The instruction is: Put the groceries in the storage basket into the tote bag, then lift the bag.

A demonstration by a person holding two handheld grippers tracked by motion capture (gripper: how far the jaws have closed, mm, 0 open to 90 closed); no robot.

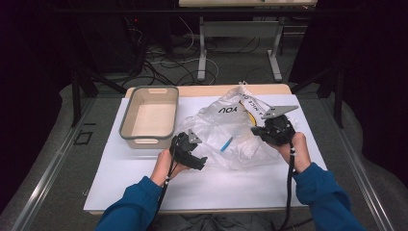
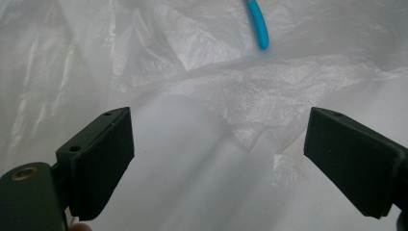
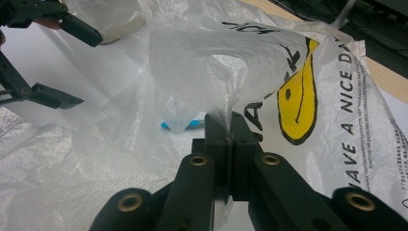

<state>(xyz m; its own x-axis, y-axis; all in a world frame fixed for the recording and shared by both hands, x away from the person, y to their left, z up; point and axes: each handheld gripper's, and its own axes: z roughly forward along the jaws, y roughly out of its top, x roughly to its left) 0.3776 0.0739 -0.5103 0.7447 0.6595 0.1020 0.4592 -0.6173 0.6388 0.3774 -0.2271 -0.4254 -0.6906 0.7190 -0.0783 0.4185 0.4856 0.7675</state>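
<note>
- Right gripper (image 3: 226, 126): jaws pressed together, a fold of the bag (image 3: 202, 62) pinched between the pads. Film rises from the tips and drapes away past them.
- Just beyond the right tips, under the film: a blue item (image 3: 180, 125), partly hidden, apparently inside the bag; what it is I cannot tell.
- To one side of the right tips, on the bag: a yellow smiley face (image 3: 296, 98) and black lettering, with "A NICE DA" readable along the edge.
- Left gripper (image 2: 219, 149): jaws wide apart, nothing between the pads. No contact with the film, as far as the left gripper view shows.
- Between and ahead of the left tips: crumpled bag film lying flat on the white sheet (image 2: 183, 192). The bag's edge sits just ahead of the gap, slightly toward the right-hand jaw.
- Farther ahead of the left tips: the blue item again, seen through the film, well apart from the jaws.
- High view: the left gripper (image 1: 192, 156) is at the bag's near left edge and the right gripper (image 1: 262, 129) at its right side, with the bag spread between them.
- Beyond the left gripper, beside the bag's left edge: a grey bin (image 1: 126, 126) on the sheet.
- Sheet covers a wooden table (image 1: 202, 90), whose far edge shows beyond the bag.
</note>
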